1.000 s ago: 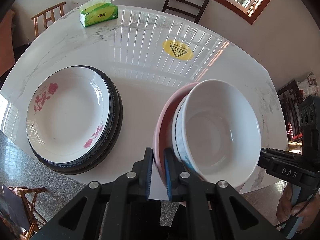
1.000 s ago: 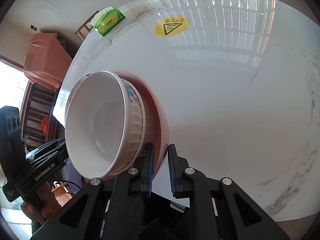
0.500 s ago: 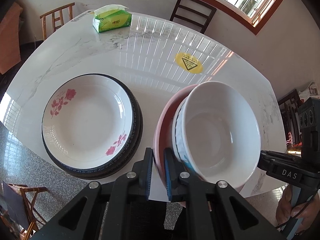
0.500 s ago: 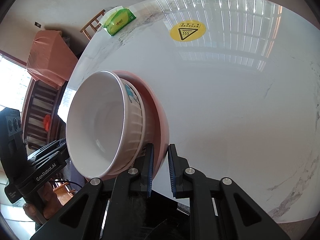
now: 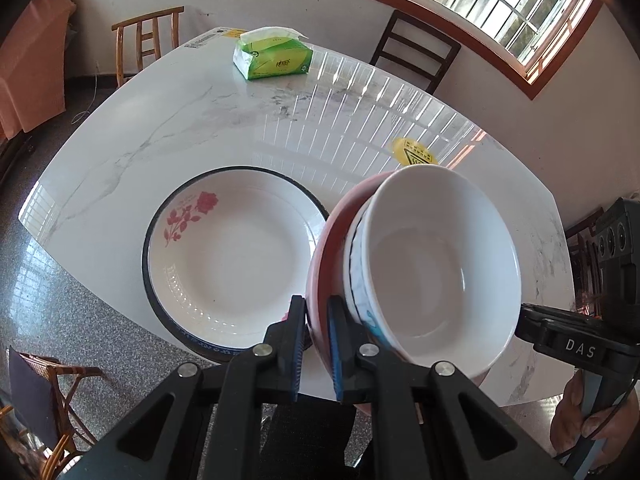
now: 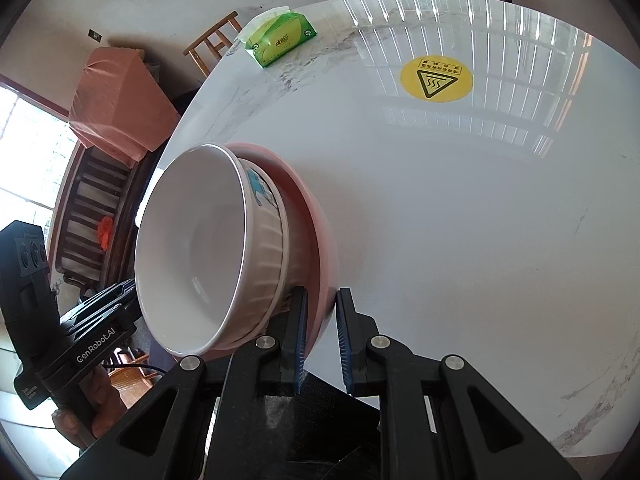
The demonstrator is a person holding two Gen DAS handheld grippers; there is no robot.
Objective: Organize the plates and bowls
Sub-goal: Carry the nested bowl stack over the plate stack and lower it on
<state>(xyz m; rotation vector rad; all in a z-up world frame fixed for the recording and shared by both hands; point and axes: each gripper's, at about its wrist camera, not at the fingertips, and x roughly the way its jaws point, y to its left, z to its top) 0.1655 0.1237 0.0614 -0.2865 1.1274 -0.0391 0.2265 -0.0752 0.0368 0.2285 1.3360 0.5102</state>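
A white bowl (image 5: 436,272) nests inside a pink bowl (image 5: 324,256), and the pair hangs above the marble table (image 5: 192,120). My left gripper (image 5: 316,320) is shut on the pink bowl's near-left rim. On the opposite rim my right gripper (image 6: 320,320) is shut on the pink bowl (image 6: 316,240) too, the white bowl (image 6: 200,248) to its left. A white plate with red flowers (image 5: 236,256) lies on a dark-rimmed plate (image 5: 149,256) at the table's front edge, just left of the bowls.
A green tissue pack (image 5: 276,58) sits at the table's far edge. A round yellow warning sticker (image 6: 436,79) is stuck to the tabletop. Chairs (image 5: 416,56) stand around the table. A person's hand (image 5: 580,428) holds the other gripper at the lower right.
Both grippers have carried the nested bowls up and toward the plate stack. In the left wrist view the plates have slid from the left toward the bowls.
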